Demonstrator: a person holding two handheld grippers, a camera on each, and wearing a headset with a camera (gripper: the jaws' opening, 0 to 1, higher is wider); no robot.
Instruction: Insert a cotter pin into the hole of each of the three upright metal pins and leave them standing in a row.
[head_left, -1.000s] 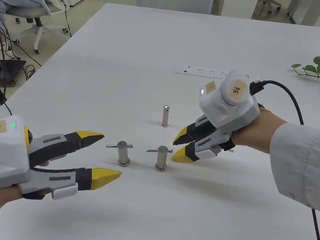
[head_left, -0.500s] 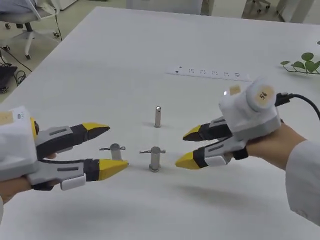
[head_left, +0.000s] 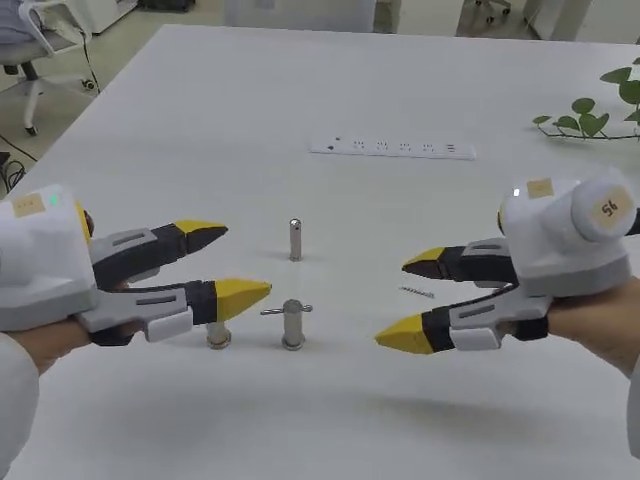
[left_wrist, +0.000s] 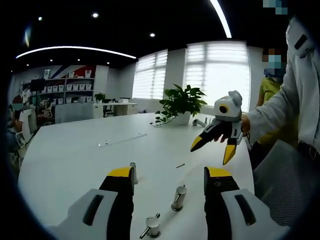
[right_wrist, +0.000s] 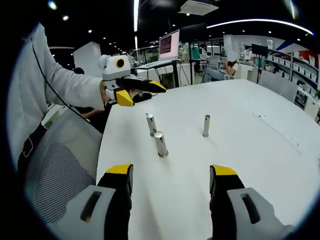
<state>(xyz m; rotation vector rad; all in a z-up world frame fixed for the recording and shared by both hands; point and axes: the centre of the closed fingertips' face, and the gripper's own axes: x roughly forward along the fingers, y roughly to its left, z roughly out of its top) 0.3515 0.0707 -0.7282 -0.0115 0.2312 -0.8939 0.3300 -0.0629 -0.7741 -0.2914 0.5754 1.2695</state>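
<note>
**Three pins up, two with cotter pins, one cotter pin loose**

Counted three metal pins standing upright on the white table (head_left: 180, 130). Two were side by side at the front. The middle pin (head_left: 292, 325) had the first cotter pin (head_left: 272, 312) through its head. The left pin (head_left: 218, 337) was half hidden in the head view behind the lower jaw of the left gripper (head_left: 225, 264) — but the left gripper view showed a second cotter pin (left_wrist: 144, 232) sticking out of it. The back pin (head_left: 295, 240) stood on its own behind them, out of the row, with nothing through it that I could see.

So three cotter pins in all: two in pins, plus a loose cotter pin (head_left: 417, 292) lying flat on the table near the jaw tips of the right gripper (head_left: 408, 300).

Both grippers were held above the table, one on each side of the pins, pointing inward. Each had its jaws spread wide with nothing between them.

Other stuff around: one power strip (head_left: 392, 148) further back on the table, one plant (head_left: 590, 112) at the far right edge, and one office chair (head_left: 25, 40) off past the left side.
</note>
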